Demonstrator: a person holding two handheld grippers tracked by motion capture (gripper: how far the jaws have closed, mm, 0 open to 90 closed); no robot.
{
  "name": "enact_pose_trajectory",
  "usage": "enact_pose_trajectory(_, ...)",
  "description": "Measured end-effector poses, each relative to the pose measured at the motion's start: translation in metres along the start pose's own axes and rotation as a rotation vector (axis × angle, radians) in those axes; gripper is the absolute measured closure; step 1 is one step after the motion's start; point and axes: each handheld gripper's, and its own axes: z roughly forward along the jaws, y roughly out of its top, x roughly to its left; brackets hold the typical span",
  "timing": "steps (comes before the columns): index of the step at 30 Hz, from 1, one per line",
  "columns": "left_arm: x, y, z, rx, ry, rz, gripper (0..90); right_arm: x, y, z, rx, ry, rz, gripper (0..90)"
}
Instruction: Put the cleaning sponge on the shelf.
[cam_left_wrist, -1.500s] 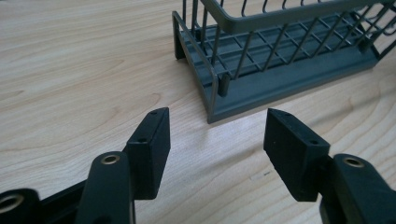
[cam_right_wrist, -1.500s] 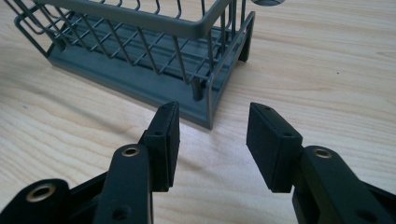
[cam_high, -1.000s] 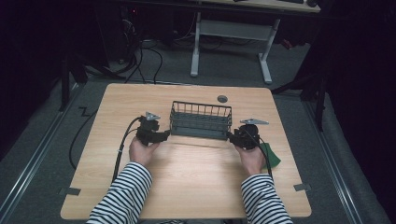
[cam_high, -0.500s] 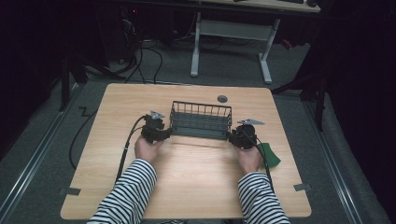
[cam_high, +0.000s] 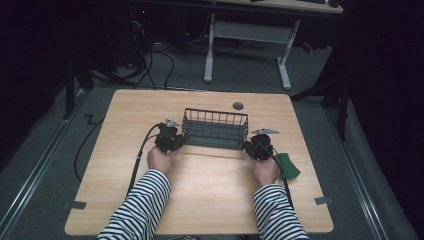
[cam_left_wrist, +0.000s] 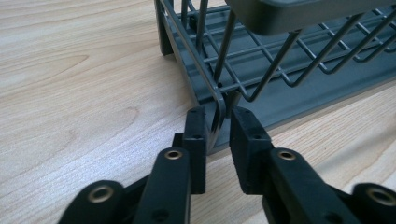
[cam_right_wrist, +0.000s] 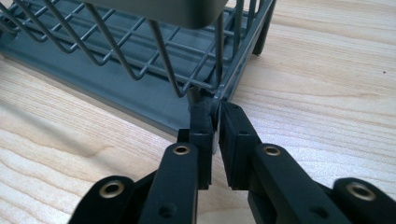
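Toward the far edge of the table (cam_high: 120, 200), about midway between its left and right edges, sits a dark wire rack (cam_high: 215, 128) on its grey drip tray, and the person in striped sleeves has a gripper at each end of it. The left gripper (cam_left_wrist: 218, 122) has its jaws on either side of the upright wire at the rack's near left corner; a sliver of gap shows by one pad, so I would call it closing on the wire rather than fully clamped. The right gripper (cam_right_wrist: 215, 117) is at the near right corner, its jaws pinched tight on the corner wire there. A green cloth or pad (cam_high: 287, 165) lies just beside the right hand (cam_high: 265, 170), nearer the table's right edge, and a small round grommet (cam_high: 238, 105) shows in the wood behind the rack.

To my eye the approach and the two-handed grasp are all but done. The rack appears to rest flat on the table, tray and all, so the lift or shift itself looks not yet begun; that, and setting it down wherever it belongs, is what remains.
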Motion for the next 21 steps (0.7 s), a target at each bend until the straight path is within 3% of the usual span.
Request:
enact_pose_trajectory(7,0.0028,0.0014,-0.0016,0.013,-0.010,0.003,85.4,0.0013,-0.0004,0.0004,-0.002,-0.005,-0.010,85.6)
enact_pose_trajectory(15,0.0021,0.0007,-0.0031,0.020,-0.015,0.017,86.0,0.0024,-0.0014,-0.0019,0.008,-0.007,-0.018,85.7)
enact_pose_trajectory(18,0.0007,-0.0006,-0.0053,0.017,-0.009,0.039,86.0,0.0034,-0.0023,-0.0036,0.015,-0.003,-0.019,85.7)
enact_pose_trajectory(21,0.0007,-0.0029,-0.0079,0.025,-0.026,0.029,86.0,0.0051,-0.0049,-0.0071,0.021,0.002,-0.031,85.8)
